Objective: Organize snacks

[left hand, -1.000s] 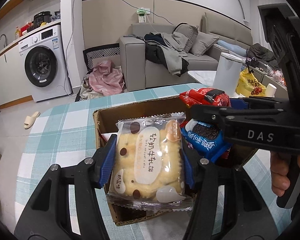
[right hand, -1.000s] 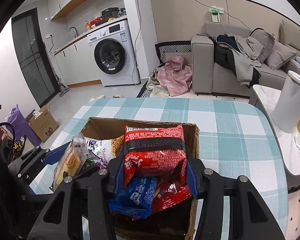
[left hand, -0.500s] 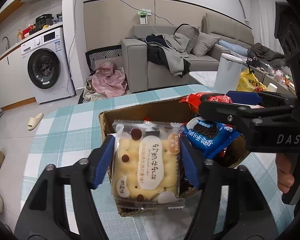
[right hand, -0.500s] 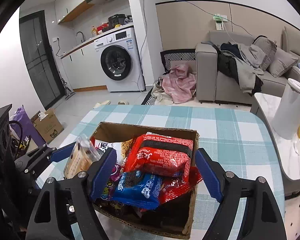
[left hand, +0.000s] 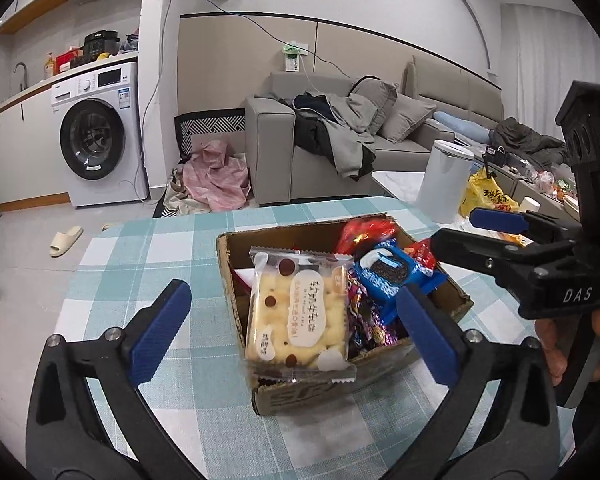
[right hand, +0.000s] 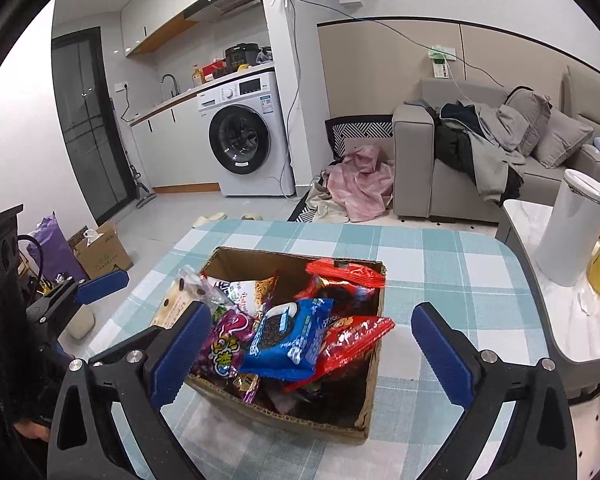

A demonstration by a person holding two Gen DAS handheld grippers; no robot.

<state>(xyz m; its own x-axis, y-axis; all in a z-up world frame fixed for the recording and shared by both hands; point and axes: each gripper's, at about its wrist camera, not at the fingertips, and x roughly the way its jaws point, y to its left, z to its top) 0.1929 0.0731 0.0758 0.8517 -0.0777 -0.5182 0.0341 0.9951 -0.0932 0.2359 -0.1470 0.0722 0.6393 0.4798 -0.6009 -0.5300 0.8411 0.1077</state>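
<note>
The cardboard box [left hand: 340,384] sits on the checked table [left hand: 148,248], and it is heaped with snacks. Propped against the box's near-left corner, half hanging over the rim, is the clear-wrapped biscuit pack [left hand: 298,316] with brown dots and a white label. Further right in the box lies the blue cookie packet [right hand: 288,338], with a purple candy bag [right hand: 226,344] just left of it and a red packet [right hand: 352,340] touching its right side. Another red packet [right hand: 346,272] rests across the box's far rim.

The left claw [left hand: 296,334] stands around the biscuit pack with its jaws opening, the blue pads well clear of the wrapper on both sides, so nothing is gripped. The right claw [right hand: 306,354] hangs over the box's near edge, its jaws likewise opening, the pads apart from the blue cookie packet and the red one between them; it holds nothing either. A hand [left hand: 556,340] grips the right claw's handle, to the right of the box.

Beyond the box's right side stands a white bin [right hand: 572,232] beside the table.
</note>
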